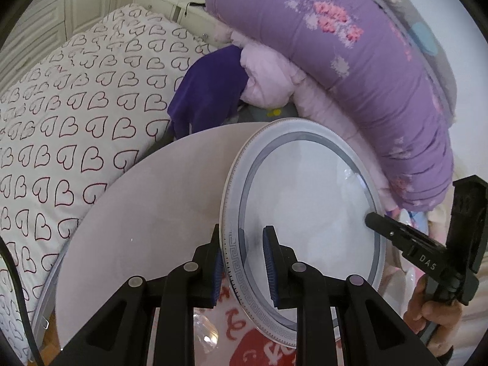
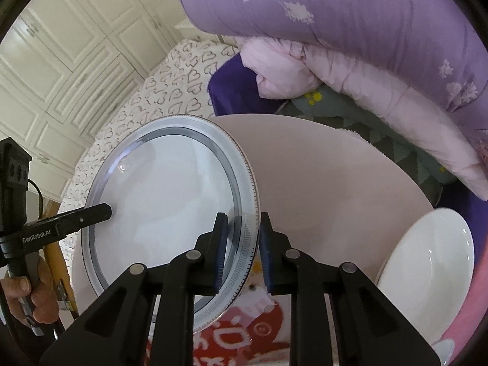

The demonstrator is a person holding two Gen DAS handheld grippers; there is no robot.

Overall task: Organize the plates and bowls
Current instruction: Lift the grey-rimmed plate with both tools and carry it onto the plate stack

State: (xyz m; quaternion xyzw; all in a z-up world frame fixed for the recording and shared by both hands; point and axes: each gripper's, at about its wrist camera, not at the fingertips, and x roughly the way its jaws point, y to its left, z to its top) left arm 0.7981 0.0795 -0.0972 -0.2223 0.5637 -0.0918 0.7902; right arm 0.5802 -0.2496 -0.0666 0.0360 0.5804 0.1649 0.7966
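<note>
A white plate (image 1: 305,195) (image 2: 164,204) with a grey ring and a key-pattern rim is held tilted above the round pale pink table (image 1: 146,213) (image 2: 329,183). My left gripper (image 1: 242,262) is shut on the plate's near-left rim; from the right wrist view it (image 2: 105,210) reaches in from the left edge. My right gripper (image 2: 244,253) is shut on the opposite rim, and in the left wrist view it (image 1: 373,218) enters from the right. A white bowl (image 2: 427,259) sits on the table at the right.
A red and white printed cloth (image 1: 262,347) (image 2: 244,335) lies under the plate, with a clear glass piece (image 1: 204,329) on it. Purple and pink bedding (image 1: 350,61) is piled behind the table. A heart-print bed cover (image 1: 76,122) lies to the left, with white cupboards (image 2: 61,61) beyond.
</note>
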